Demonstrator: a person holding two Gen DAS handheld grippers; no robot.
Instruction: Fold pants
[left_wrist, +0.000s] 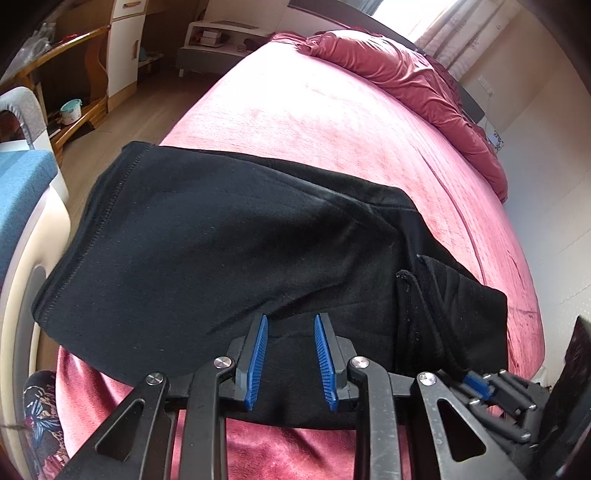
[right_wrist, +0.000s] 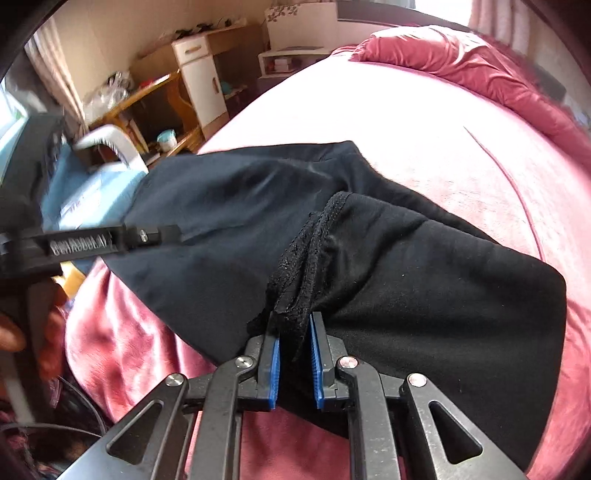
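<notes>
- A bedroom: a bed (left_wrist: 332, 122) covered in a pink-red plush blanket fills most of both views, with a rumpled red duvet (left_wrist: 406, 77) bunched along its far edge.
- Beyond the bed, on a wood floor, stand a white and wood cabinet (left_wrist: 123, 44), a curved wooden shelf unit (left_wrist: 79, 74) and a low white bedside stand (left_wrist: 218, 37).
- A blue-cushioned chair (left_wrist: 22, 184) sits off the bed's left side.
- Black pants (left_wrist: 221, 240) lie folded across the near part of the bed, directly ahead of both sets of fingers, one stitched hem reaching past the bed's left edge.
- The left gripper (left_wrist: 290, 321) points down at the near edge of the pants. Its blue-padded fingers (left_wrist: 258, 354) stand apart, with black cloth lying flat in the gap and beneath them. The pads do not appear to pinch it.
- In the left wrist view the right gripper (left_wrist: 476, 384) shows just to the right of the left fingers, at the pants' frayed inner edge.
- In the right wrist view the right gripper (right_wrist: 294, 325) has its blue pads (right_wrist: 274, 369) clenched on a gathered bunch of that frayed black edge, which rises out from between the fingertips.
- To the right of those fingers the top layer of the pants lies smooth; to the left lies the lower layer.
- The left gripper (right_wrist: 155, 234) appears blurred at the far left of that view, over the pants, with a person's hand (right_wrist: 40, 325) behind it.
</notes>
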